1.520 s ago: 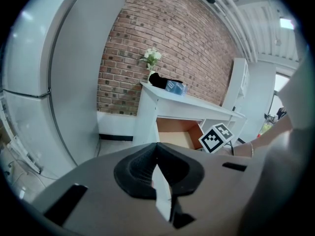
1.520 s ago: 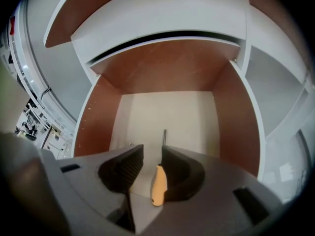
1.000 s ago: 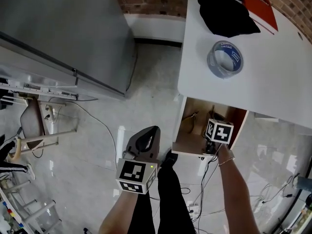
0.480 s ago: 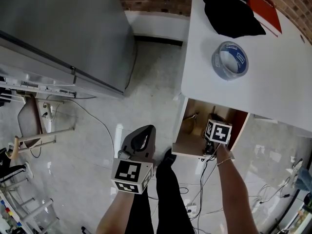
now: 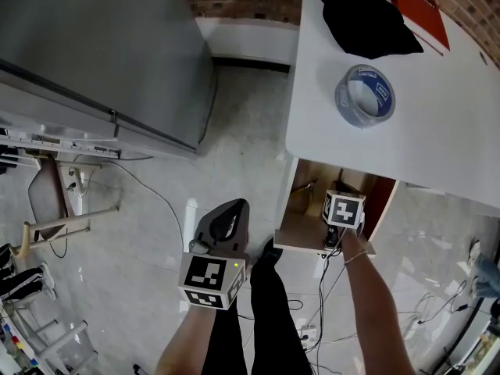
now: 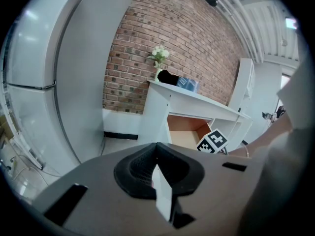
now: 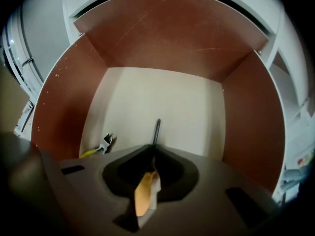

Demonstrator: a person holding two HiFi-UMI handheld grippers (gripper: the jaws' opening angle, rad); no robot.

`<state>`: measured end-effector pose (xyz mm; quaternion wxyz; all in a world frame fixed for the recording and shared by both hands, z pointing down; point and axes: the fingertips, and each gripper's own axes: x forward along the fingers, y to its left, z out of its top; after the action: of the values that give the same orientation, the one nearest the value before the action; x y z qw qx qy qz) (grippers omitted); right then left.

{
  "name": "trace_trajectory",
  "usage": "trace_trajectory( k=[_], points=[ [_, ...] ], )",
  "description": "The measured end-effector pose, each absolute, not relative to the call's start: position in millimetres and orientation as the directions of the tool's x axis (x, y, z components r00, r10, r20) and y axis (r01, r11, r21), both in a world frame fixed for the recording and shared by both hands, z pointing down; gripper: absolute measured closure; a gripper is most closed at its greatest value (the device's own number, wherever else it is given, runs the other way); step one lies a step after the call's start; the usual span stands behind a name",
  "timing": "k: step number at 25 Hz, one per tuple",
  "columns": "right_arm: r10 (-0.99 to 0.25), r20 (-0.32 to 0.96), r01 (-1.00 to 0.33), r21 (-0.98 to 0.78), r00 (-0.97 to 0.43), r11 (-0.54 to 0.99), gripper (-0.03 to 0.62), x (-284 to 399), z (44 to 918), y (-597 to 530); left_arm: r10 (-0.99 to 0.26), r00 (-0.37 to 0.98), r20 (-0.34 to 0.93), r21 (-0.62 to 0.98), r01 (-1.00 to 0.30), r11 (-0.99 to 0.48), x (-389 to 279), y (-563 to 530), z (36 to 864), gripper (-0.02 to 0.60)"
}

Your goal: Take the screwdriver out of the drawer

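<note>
Now, right hand-held gripper (image 7: 150, 167): closing on the orange handle of the screwdriver (image 7: 142, 193).
Screwdriver: sitting inside the open drawer (image 7: 69, 97), shaft pointing toward its back.
Left hand-held gripper (image 6: 157, 151): jaws sitting together, holding nothing, hovering over the floor (image 5: 234, 131).

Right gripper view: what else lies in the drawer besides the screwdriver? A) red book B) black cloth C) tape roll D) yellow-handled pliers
D: the yellow-handled pliers lie on the drawer floor, left of the screwdriver shaft; the tape roll, red book and black cloth sit on the table top.
</note>
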<state>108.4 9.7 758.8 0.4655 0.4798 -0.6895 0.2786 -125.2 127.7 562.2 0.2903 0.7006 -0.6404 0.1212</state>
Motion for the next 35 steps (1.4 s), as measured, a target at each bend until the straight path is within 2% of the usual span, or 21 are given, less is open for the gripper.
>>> trace_trajectory(
  k=[7,13,22,35],
  points=[
    [-0.376,0.915,-0.937,-0.009,-0.148,0.349,0.57,108.1,761.2,9.4,-0.824,0.151,0.546,0.246,-0.969,-0.015,-122.6,124.6,563.1,0.589],
    [-0.378,0.915,-0.934,0.001,-0.143,0.356,0.576,109.6,758.0,12.0,-0.823,0.155,0.546,0.246,-0.969,-0.02,-120.8,122.8,558.1,0.589],
    [-0.455,0.864,-0.947,-0.074,-0.217,0.311,0.576,107.2,720.8,10.3,-0.826,0.16,0.54,0.236,-0.971,-0.033,-119.6,115.3,547.6,0.589],
    [-0.581,0.746,-0.935,-0.161,-0.326,0.317,0.576,95.3,619.6,26.6,-0.832,0.221,0.509,0.22,-0.968,-0.122,-98.6,100.1,500.2,0.589]
  ],
)
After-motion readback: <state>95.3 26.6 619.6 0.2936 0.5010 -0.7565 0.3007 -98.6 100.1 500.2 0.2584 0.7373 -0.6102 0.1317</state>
